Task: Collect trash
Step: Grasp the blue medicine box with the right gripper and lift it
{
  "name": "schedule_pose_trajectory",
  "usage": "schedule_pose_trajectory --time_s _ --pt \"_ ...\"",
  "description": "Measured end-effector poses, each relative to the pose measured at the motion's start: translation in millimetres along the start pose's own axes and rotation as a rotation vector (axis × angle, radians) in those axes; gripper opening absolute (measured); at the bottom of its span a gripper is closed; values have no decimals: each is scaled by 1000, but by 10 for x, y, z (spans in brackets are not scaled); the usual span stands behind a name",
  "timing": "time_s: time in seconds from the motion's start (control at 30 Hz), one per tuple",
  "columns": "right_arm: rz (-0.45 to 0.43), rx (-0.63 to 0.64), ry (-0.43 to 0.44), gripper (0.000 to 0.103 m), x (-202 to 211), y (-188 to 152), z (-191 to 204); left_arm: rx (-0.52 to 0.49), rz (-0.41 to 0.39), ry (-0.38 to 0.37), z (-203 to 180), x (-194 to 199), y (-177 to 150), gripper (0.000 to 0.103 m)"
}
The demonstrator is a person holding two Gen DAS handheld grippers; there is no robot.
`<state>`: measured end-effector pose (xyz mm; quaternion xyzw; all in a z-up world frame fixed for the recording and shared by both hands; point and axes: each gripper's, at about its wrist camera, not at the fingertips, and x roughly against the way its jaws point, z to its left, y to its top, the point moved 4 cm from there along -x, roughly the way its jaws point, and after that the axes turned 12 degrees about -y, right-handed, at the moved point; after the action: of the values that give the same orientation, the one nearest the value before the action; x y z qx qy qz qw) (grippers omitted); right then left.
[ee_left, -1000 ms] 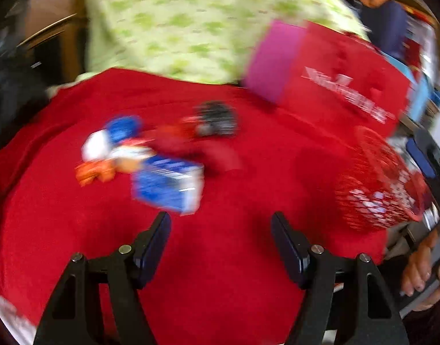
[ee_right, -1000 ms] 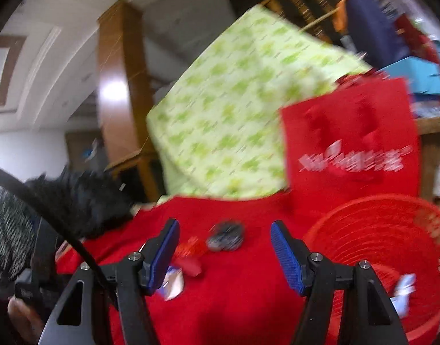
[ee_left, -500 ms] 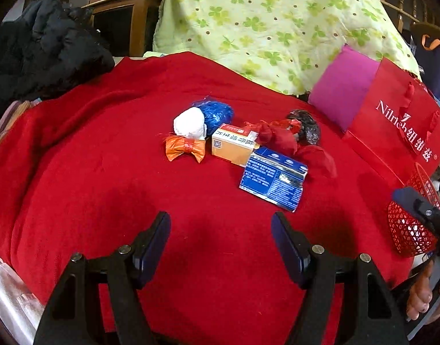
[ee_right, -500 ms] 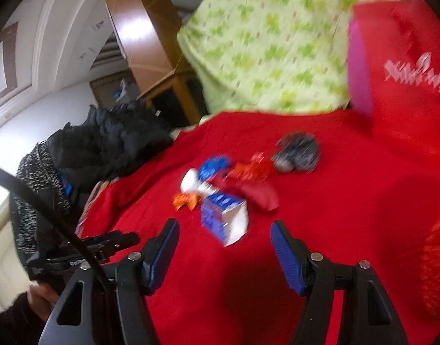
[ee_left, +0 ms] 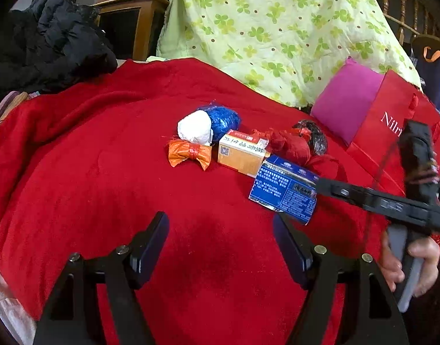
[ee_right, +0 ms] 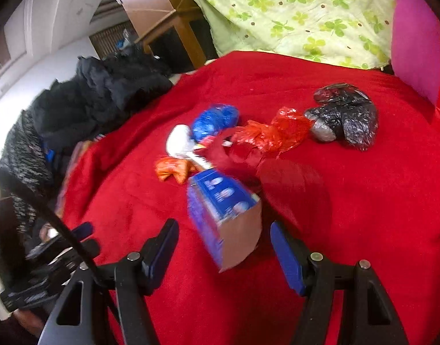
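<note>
A pile of trash lies on the red blanket (ee_left: 105,172): a white wad (ee_left: 194,128), a blue ball (ee_left: 223,119), an orange wrapper (ee_left: 188,153), an orange box (ee_left: 241,152), a blue box (ee_left: 283,192), a red plastic bag (ee_left: 290,146) and a black bag (ee_left: 313,136). My left gripper (ee_left: 220,241) hovers short of the pile, its jaws opening with nothing between them. My right gripper (ee_right: 223,241) stands open with the near end of the blue box (ee_right: 223,212) between its fingers, pads apart from it. In the left wrist view one right finger (ee_left: 363,198) reaches the blue box.
Black coats (ee_left: 47,43) are heaped at the back left. A green patterned quilt (ee_left: 277,28) rises behind the blanket. A pink cushion (ee_left: 346,103) and a red paper bag (ee_left: 392,120) stand at the right. A hand (ee_left: 415,261) holds the right gripper's handle.
The right gripper swung down and left from the red basket to the pile, and the blue box now sits between its fingers. The left gripper closed in on the pile; the basket left its view.
</note>
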<state>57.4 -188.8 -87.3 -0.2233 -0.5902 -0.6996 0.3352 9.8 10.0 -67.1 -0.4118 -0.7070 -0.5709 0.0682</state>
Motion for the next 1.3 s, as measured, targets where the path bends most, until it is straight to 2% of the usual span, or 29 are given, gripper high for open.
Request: schedule_pose_trajectory --time_s 0.23,0.27,0.3,0.33,0.53,0.73,0.9,1.07,1.2,1.3 --pt "-2 50 -15 69 -299 54 154 53 21 -15 128 -75 -26 76" --pt "9 59 -20 65 -333 40 183 64 22 -15 155 -77 -26 76" --pt "20 70 -25 49 -367 20 210 73 21 -15 174 -76 -26 76" --pt "32 80 -22 47 -396 1 241 80 20 -14 194 -74 -26 76" --pt "34 55 2 46 -288 -82 276 105 14 -9 275 -52 -27 76" --pt "34 -11 59 46 60 -206 158 92 9 -2 266 -32 -29 76" --pt "4 -51 2 46 419 -318 -156 62 30 -13 126 -104 3 76" --pt "-78 -125 -143 46 701 -313 -595 52 44 -64 -187 -310 203 76" --pt "-136 -215 -250 46 864 -261 -917 104 56 -119 -436 -624 484 76" --pt "-154 -280 -278 46 932 -213 -1076 168 82 -124 -588 -944 644 76"
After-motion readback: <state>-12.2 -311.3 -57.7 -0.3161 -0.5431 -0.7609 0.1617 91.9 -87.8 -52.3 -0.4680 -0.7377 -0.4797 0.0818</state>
